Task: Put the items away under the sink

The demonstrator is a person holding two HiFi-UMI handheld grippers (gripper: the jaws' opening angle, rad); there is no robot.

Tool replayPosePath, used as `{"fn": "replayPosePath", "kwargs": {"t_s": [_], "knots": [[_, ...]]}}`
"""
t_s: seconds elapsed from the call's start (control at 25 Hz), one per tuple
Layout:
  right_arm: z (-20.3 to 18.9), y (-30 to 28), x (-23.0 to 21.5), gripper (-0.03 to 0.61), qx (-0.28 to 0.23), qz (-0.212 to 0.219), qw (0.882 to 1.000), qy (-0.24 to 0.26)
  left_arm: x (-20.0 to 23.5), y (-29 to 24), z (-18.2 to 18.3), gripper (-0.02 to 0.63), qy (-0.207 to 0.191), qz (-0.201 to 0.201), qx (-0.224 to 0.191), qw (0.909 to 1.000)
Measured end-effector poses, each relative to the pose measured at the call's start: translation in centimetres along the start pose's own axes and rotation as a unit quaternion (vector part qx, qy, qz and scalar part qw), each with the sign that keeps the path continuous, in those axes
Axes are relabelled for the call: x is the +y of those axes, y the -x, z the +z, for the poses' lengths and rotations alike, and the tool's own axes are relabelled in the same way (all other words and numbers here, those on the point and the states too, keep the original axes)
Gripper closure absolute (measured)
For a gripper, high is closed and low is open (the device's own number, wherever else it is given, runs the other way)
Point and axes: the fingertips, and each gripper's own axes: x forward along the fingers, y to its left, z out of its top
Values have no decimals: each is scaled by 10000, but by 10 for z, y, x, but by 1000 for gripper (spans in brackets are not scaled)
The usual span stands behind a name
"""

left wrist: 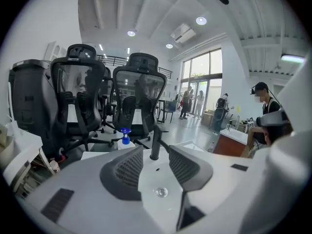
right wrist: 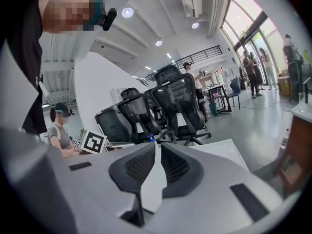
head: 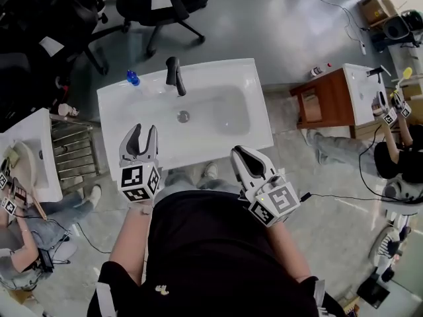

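A smooth, glossy white rectangular sink (head: 254, 121) lay with its long side across the person's front. Its shallow basin had rounded corners and a round metal drain (head: 183, 116). A slim black faucet (head: 174, 74) stood at the back rim, its spout reaching toward the person. The small bottle (head: 134, 79) with a blue cap stood upright on the sink's back left corner, cap up.

Both forearms were bent forward at the near rim. The left gripper (head: 144, 132) pointed away over the basin, its ribbed dark jaws spread with nothing between them. The right gripper (head: 241, 156) angled up and left, its jaws pressed nearly together and empty.
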Motion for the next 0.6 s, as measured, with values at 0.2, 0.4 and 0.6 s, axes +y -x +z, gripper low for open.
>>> {"fn": "replayPosePath", "kwargs": {"t_s": [0.2,0.4,0.6], "knots": [[0,-4,3,525,9,-451,9990,25,28,-26,-9,402,-9,7,132,9999],[-6,-4,5,525,95,-879,9961,32,50,-57,-24,387,-140,-23,324,9994],[-8,4,3,525,179,-1303,9913,-10,72,-87,-37,370,-200,139,463,9986]]}}
